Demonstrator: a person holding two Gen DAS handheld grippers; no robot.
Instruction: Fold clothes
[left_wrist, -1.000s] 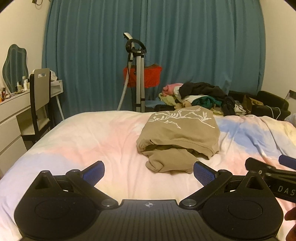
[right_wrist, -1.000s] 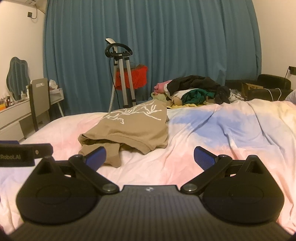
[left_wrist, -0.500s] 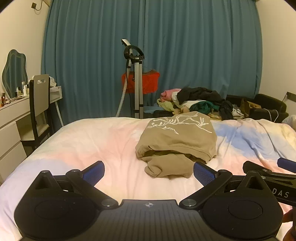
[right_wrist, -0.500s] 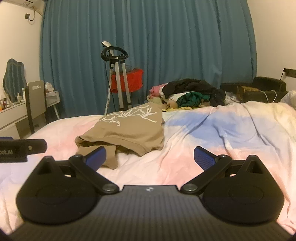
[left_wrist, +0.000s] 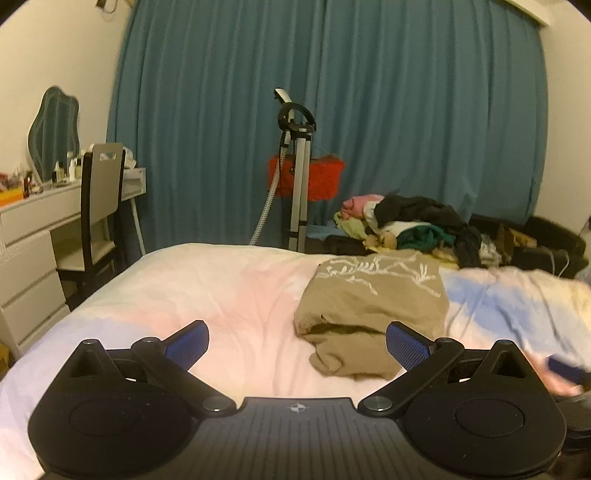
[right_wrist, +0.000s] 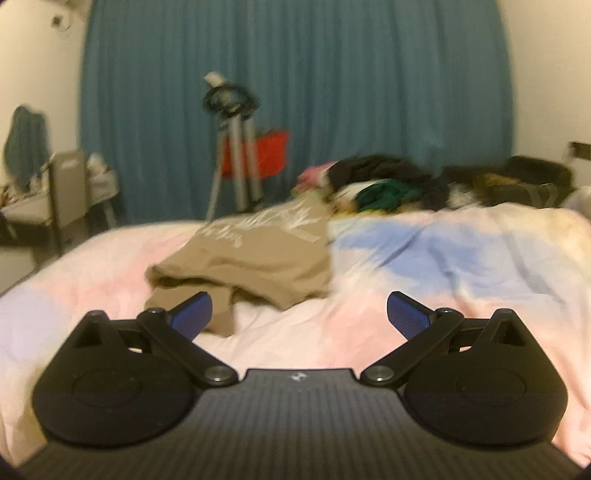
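Both grippers dropped lower | left (left_wrist: 297, 341) – right (right_wrist: 299, 310) fingers spread, empty | shirt (left_wrist: 369, 306) folded

Folded shirt (left_wrist: 373, 306) on bed (left_wrist: 221, 295), right of bed centre, toward far edge. Clothes pile (left_wrist: 410, 225) directly behind shirt, past bed edge. Garment steamer stand (left_wrist: 297, 177) behind bed, left of pile, in front of curtain (left_wrist: 406, 110). Chair (left_wrist: 99, 206) left of bed, pushed to dresser (left_wrist: 26, 258); mirror (left_wrist: 53, 129) on dresser against wall. Left gripper (left_wrist: 297, 345) over near bed edge, shirt ahead-right. Right gripper (right_wrist: 299, 314) likewise, shirt ahead-left.
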